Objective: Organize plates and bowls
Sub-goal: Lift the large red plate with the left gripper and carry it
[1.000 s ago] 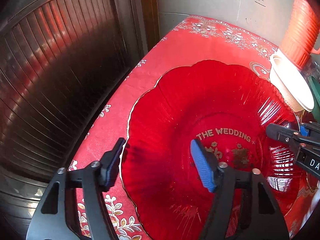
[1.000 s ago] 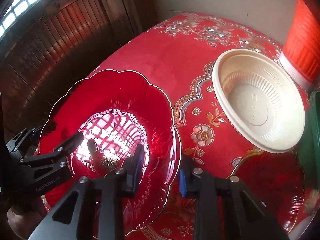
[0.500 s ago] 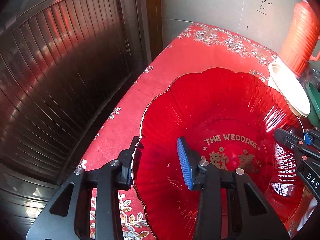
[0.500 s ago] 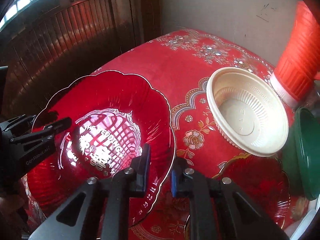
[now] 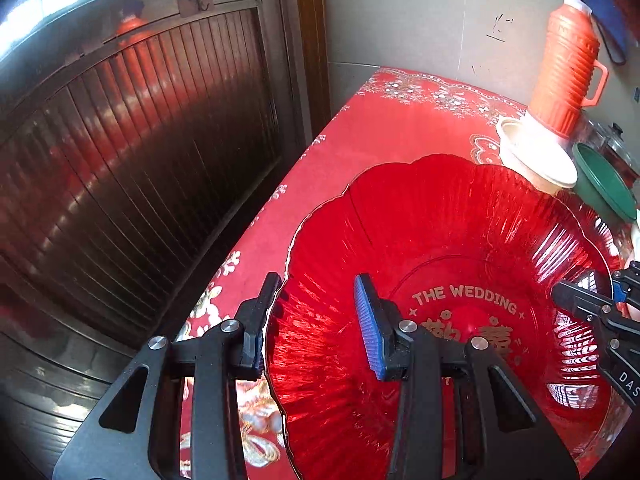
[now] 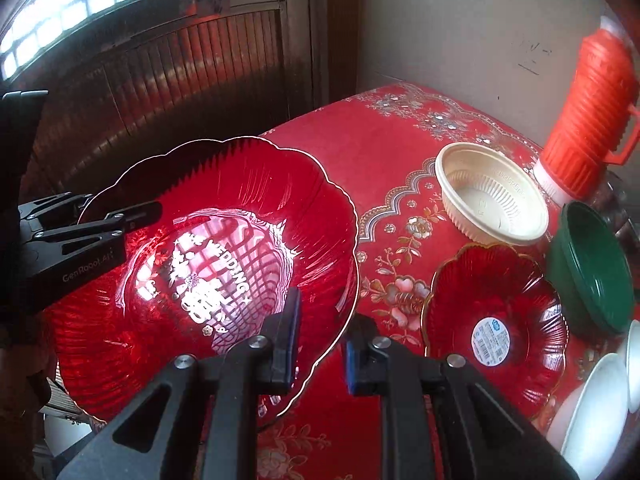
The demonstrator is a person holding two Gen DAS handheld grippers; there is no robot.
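A large scalloped red glass plate [image 5: 460,240] marked "THE WEDDING" is held in the air above the table by both grippers. My left gripper [image 5: 316,320] is shut on its left rim, one finger under and one over. My right gripper [image 6: 320,340] is shut on its right rim; it also shows in the left wrist view [image 5: 592,312]. The plate [image 6: 200,264] tilts slightly. A smaller red plate [image 6: 496,320], a cream plastic bowl [image 6: 492,204], a green bowl [image 6: 592,264] and white bowls [image 6: 596,408] sit on the table to the right.
The table has a red floral cloth [image 6: 384,148]. An orange thermos [image 6: 588,108] stands at the back right by the wall. A dark slatted wooden door [image 5: 132,168] runs close along the table's left edge.
Both grippers have closed onto the big red plate's rims and lifted it off the table. Both cameras have risen, showing more of the table and dishes.
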